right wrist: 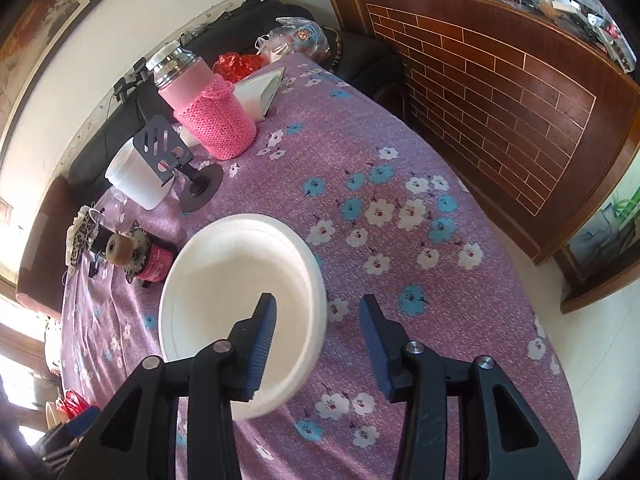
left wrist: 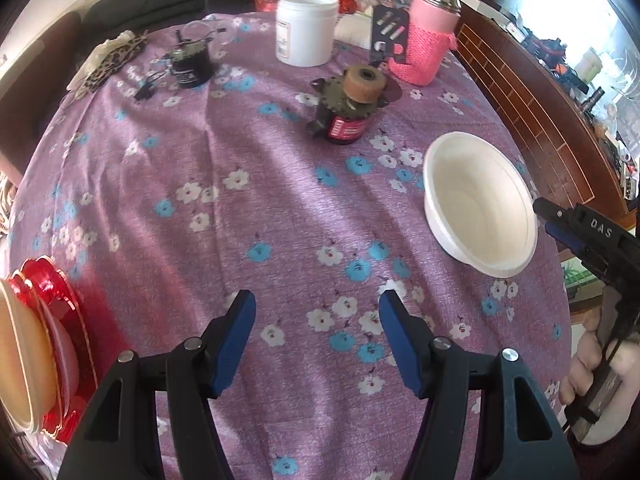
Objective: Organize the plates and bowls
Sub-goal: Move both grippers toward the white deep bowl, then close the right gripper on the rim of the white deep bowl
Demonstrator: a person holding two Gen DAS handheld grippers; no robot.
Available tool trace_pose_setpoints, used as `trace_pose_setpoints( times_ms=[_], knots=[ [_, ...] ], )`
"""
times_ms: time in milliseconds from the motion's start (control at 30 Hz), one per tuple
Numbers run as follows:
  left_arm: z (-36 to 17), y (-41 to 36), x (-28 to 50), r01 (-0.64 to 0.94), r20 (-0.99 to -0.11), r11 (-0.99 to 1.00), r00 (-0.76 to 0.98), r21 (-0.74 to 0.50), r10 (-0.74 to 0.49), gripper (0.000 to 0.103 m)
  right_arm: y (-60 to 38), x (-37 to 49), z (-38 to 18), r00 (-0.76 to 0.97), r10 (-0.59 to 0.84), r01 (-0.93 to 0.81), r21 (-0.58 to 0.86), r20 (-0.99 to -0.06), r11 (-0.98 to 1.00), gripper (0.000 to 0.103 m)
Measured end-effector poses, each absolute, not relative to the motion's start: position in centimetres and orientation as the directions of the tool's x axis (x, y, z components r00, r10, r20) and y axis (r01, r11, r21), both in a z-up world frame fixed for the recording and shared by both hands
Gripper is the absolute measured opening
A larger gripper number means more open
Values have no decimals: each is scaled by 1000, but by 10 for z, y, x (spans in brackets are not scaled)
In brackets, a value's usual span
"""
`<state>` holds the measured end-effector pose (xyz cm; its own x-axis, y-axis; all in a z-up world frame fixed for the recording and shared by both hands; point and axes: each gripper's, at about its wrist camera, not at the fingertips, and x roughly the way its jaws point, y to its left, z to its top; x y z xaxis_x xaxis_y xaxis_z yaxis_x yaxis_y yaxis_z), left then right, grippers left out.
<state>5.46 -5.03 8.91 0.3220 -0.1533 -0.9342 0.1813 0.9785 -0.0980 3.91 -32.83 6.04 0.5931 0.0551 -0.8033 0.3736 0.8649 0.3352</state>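
Right gripper (left wrist: pixel 560 216) marked "DAS", jaws apart, beside white bowl (left wrist: pixel 480 204)

Black gripper (left wrist: pixel 317 336), blue ribbed pads, silver screws

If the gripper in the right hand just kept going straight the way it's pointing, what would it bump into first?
Probably the near rim of the white bowl: the right gripper straddles it, one finger inside, one outside, not pressing. Otherwise the flowered tablecloth. Depth is unclear.
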Motion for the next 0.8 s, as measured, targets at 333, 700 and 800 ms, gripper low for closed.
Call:
trace_pose_setpoints(
  times_ms=[333,700,800],
  knots=[
    [89,-8,41,96,-936,988,320,-121,-146,63,-305,83,35,511,41,334,242,-859,911,55],
    [80,8,40,64,-943,988,296,-140,-153,63,-306,63,31,481,201,296,374,-853,879,11],
    [80,5,41,76,-942,987,295,-144,-160,63,-306,51,31,475,289,282,454,-831,845,12]
  ],
)
